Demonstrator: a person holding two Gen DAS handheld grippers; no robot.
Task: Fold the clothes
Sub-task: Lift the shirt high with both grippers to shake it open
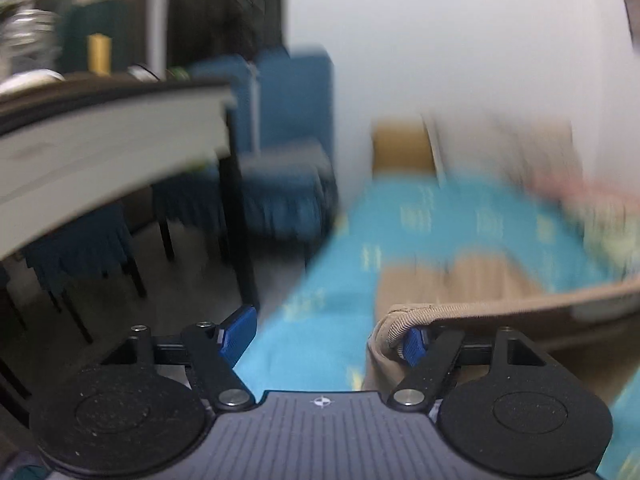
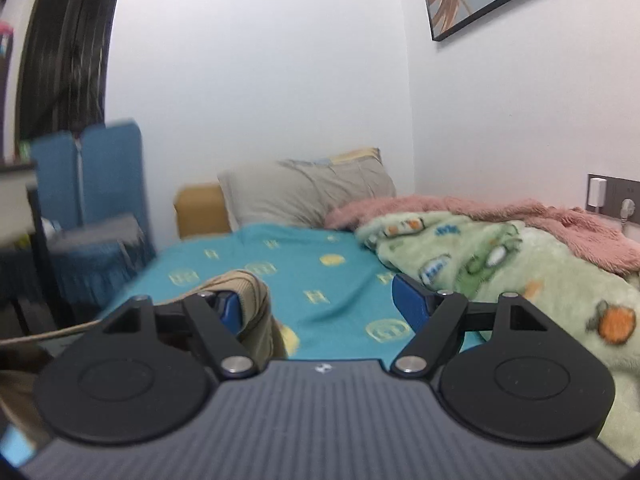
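A tan ribbed garment (image 1: 500,308) hangs stretched between the two grippers above a teal patterned bed sheet (image 1: 320,300). My left gripper (image 1: 326,338) is open, jaws wide apart; the garment's edge is draped over its right blue finger (image 1: 412,346). My right gripper (image 2: 320,306) is open too; the garment's other end (image 2: 252,292) is hooked over its left blue finger (image 2: 230,306). Nothing sits between either pair of pads. The left wrist view is blurred.
A bed with the teal sheet (image 2: 320,272), a grey pillow (image 2: 308,192), and green (image 2: 500,272) and pink (image 2: 480,208) fleece blankets on the right. A blue-covered chair (image 1: 288,152) and a desk (image 1: 112,136) stand to the left. White wall behind.
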